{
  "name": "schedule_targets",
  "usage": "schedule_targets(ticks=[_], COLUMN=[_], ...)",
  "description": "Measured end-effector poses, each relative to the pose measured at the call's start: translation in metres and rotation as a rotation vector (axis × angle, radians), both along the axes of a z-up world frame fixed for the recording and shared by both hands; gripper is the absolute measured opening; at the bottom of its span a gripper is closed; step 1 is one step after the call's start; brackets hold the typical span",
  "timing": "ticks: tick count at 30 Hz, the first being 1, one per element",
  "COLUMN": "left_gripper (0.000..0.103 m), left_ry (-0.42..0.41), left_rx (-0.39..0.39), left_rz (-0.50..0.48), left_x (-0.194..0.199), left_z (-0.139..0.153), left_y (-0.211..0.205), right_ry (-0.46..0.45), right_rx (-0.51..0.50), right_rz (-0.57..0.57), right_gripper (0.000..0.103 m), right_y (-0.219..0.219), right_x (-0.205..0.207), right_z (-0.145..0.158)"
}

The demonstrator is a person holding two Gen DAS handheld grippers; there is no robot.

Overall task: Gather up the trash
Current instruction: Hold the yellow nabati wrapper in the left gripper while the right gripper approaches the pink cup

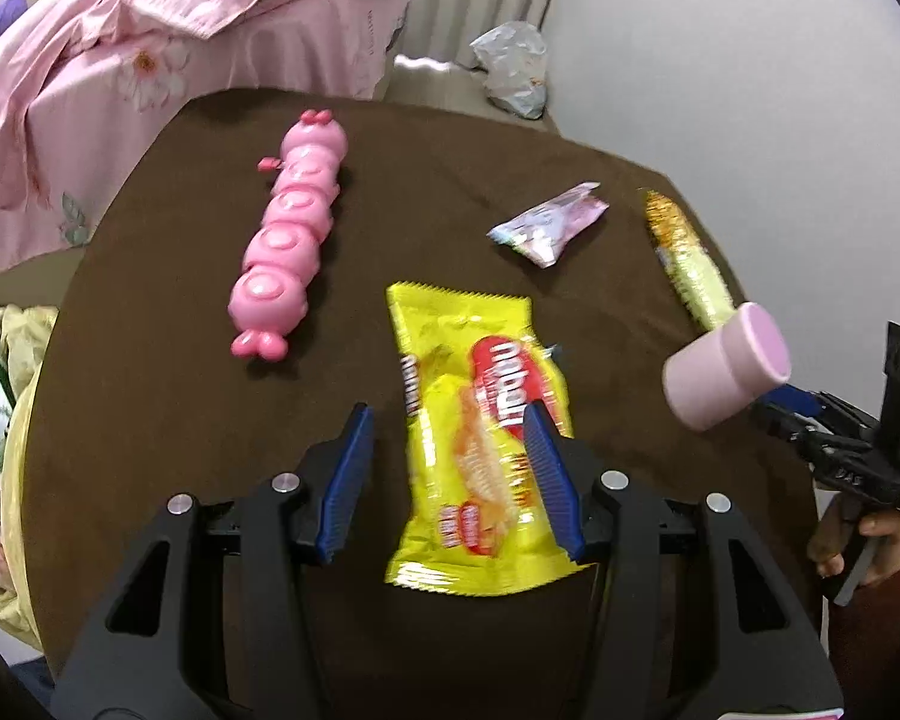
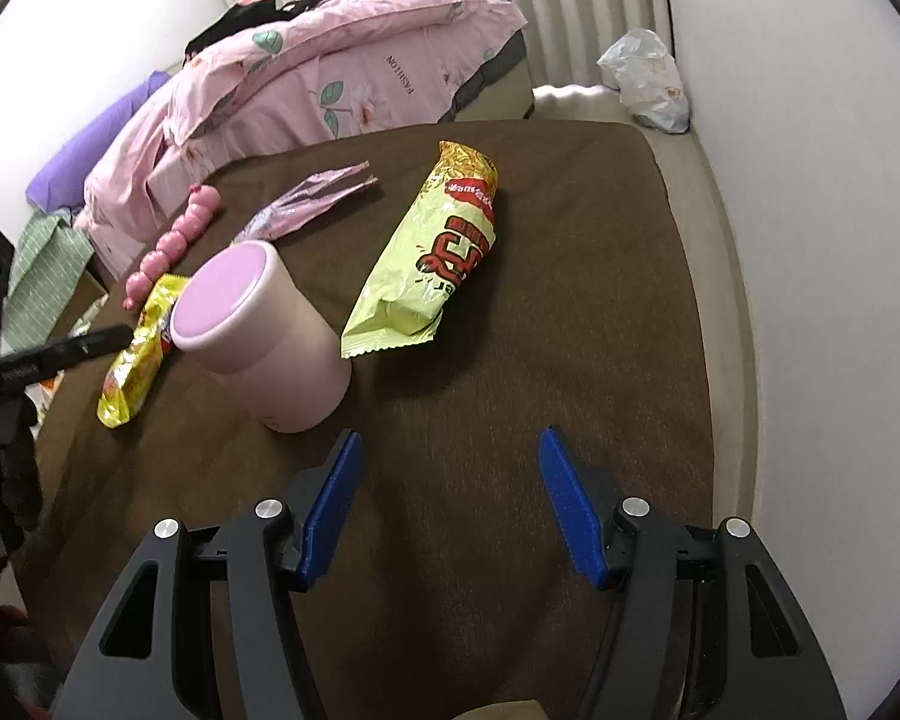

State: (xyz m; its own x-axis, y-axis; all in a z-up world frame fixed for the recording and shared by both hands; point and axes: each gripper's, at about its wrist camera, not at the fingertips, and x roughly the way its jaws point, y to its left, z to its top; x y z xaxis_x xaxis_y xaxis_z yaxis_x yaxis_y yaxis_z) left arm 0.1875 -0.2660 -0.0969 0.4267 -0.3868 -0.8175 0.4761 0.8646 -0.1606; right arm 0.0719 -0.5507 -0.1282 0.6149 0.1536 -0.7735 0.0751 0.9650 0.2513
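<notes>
A yellow snack packet [image 1: 480,438] lies flat on the brown table [image 1: 150,420]. My left gripper [image 1: 447,426] is open just above its near half, the right finger over the packet. The packet also shows in the right wrist view [image 2: 138,354]. A pale green snack bag [image 2: 432,258] lies mid-table, also seen at the right edge in the left wrist view [image 1: 690,264]. A small pink-silver wrapper [image 1: 549,222] lies further back [image 2: 312,204]. My right gripper [image 2: 450,450] is open and empty over bare table, near a pink cup [image 2: 264,336].
A pink caterpillar toy [image 1: 288,246] lies left of the yellow packet. The pink cup [image 1: 726,366] stands by the right gripper's body [image 1: 840,444]. A bed with pink quilt [image 2: 330,72] is behind the table. A white plastic bag [image 2: 648,78] sits by the wall.
</notes>
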Motion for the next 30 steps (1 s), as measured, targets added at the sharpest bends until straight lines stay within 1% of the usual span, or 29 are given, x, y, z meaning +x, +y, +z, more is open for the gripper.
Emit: schedule_targets(ticks=[4,6,8,9,11,13,14,15,17,18,20,21,23,24,25,27,29,30], left_gripper=[0.049,0.049,0.049,0.049,0.049,0.049,0.049,0.049,0.049,0.049,0.049,0.049,0.049,0.049,0.049,0.049,0.049,0.049], left_ry=[-0.043,-0.077,-0.110,-0.124,-0.156,-0.161,-0.160,-0.157,-0.148,-0.143,-0.123,-0.113,-0.090,-0.085,-0.082,-0.080,-0.076,-0.075], left_rx=[0.015,0.057,0.121,0.148,0.183,0.183,0.178,0.175,0.164,0.157,0.130,0.117,0.094,0.091,0.091,0.092,0.089,0.087], left_rz=[-0.050,-0.078,-0.107,-0.116,-0.127,-0.118,-0.109,-0.101,-0.077,-0.067,-0.046,-0.039,-0.029,-0.028,-0.028,-0.028,-0.029,-0.030], left_x=[-0.012,-0.017,-0.023,-0.027,-0.031,-0.033,-0.032,-0.031,-0.027,-0.026,-0.023,-0.022,-0.022,-0.022,-0.022,-0.023,-0.025,-0.025], left_z=[0.005,0.004,-0.002,-0.004,-0.006,-0.006,-0.005,-0.005,-0.003,-0.003,-0.001,-0.001,0.001,0.001,0.002,0.003,0.004,0.004], left_y=[-0.016,-0.026,-0.035,-0.038,-0.035,-0.024,-0.017,-0.011,0.003,0.008,0.019,0.023,0.029,0.030,0.031,0.033,0.035,0.035], right_ry=[-0.010,-0.014,0.000,0.006,0.028,0.036,0.020,-0.015,-0.096,-0.119,-0.169,-0.172,-0.154,-0.146,-0.136,-0.101,-0.083,-0.056], right_rx=[-0.065,-0.103,-0.168,-0.175,-0.160,-0.198,-0.215,-0.226,-0.210,-0.196,-0.133,-0.091,-0.050,-0.022,0.006,0.054,0.067,0.054], right_rz=[0.009,0.006,0.024,0.028,0.015,-0.031,-0.046,-0.060,-0.093,-0.105,-0.109,-0.112,-0.123,-0.128,-0.129,-0.110,-0.081,-0.066], right_gripper=[0.058,0.058,0.058,0.058,0.058,0.058,0.058,0.058,0.058,0.058,0.058,0.058,0.058,0.054,0.047,0.044,0.044,0.044], right_y=[0.009,0.014,0.022,0.023,0.021,0.018,0.017,0.014,0.006,0.003,-0.005,-0.011,-0.018,-0.021,-0.024,-0.027,-0.022,-0.018], right_x=[-0.002,-0.003,-0.003,-0.001,-0.001,-0.004,-0.006,-0.008,-0.008,-0.007,0.003,0.017,0.037,0.051,0.065,0.089,0.105,0.115], right_z=[-0.001,-0.002,-0.001,0.000,0.001,0.006,0.010,0.017,0.033,0.038,0.047,0.049,0.049,0.047,0.044,0.037,0.032,0.027])
